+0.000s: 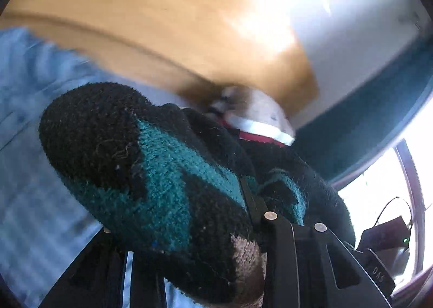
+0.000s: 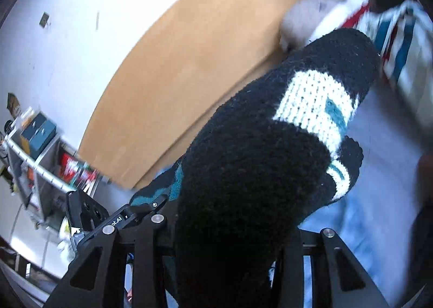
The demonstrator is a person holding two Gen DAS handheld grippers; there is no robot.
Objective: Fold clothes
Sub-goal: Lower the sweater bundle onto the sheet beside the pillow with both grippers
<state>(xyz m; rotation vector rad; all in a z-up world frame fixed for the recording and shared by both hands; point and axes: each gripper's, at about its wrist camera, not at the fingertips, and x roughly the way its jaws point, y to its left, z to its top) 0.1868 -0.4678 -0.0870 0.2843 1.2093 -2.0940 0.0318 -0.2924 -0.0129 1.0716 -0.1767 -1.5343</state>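
A fuzzy black knit garment (image 1: 162, 172) with teal patches drapes over my left gripper (image 1: 189, 226), whose jaws are shut on it; the fingertips are buried in the knit. In the right wrist view the same garment (image 2: 257, 159) shows a white and teal patch. It runs down between the fingers of my right gripper (image 2: 240, 226), which is shut on it. My left gripper (image 2: 147, 209) also appears at the lower left of that view, clamped on a teal and black edge. The garment hangs lifted above a light blue sheet (image 2: 379, 172).
A tan wooden board (image 2: 176, 64) stands behind the light blue sheet (image 1: 32, 145). More clothes, white with red and blue stripes (image 2: 392, 37), lie at the far right. A cluttered shelf (image 2: 40, 151) stands at the left. A bright window (image 1: 379, 186) is at the right.
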